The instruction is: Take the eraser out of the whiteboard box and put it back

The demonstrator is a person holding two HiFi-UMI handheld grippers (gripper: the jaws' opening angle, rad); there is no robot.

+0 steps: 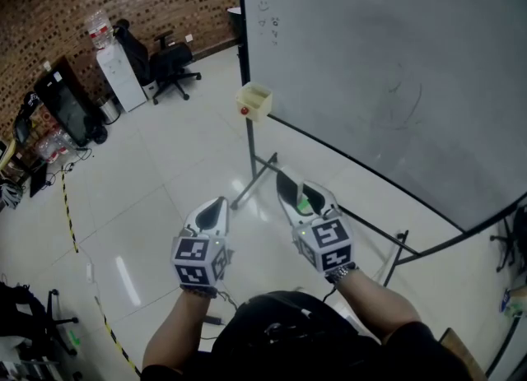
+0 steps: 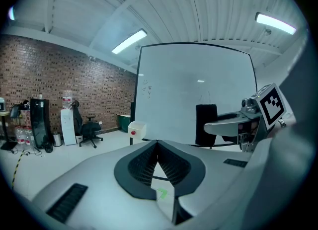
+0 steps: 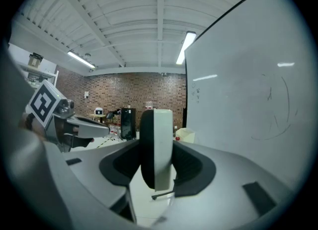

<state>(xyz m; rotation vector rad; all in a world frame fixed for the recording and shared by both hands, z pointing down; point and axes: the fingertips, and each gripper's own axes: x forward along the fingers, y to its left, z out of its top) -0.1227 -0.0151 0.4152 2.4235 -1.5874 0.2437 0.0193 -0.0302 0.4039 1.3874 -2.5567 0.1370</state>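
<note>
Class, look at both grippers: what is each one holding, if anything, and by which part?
Right gripper holds the eraser, clamped across its two broad faces, felt and back. Left gripper is shut, holding nothing.

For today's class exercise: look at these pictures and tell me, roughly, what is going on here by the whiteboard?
A person stands facing the whiteboard with a gripper in each hand. The right gripper has its jaws closed on the eraser, which stands on edge between them. The left gripper is shut and holds nothing. The whiteboard box hangs at the board's corner, ahead of both grippers. The eraser is out of the box and has not yet been put back.
</note>
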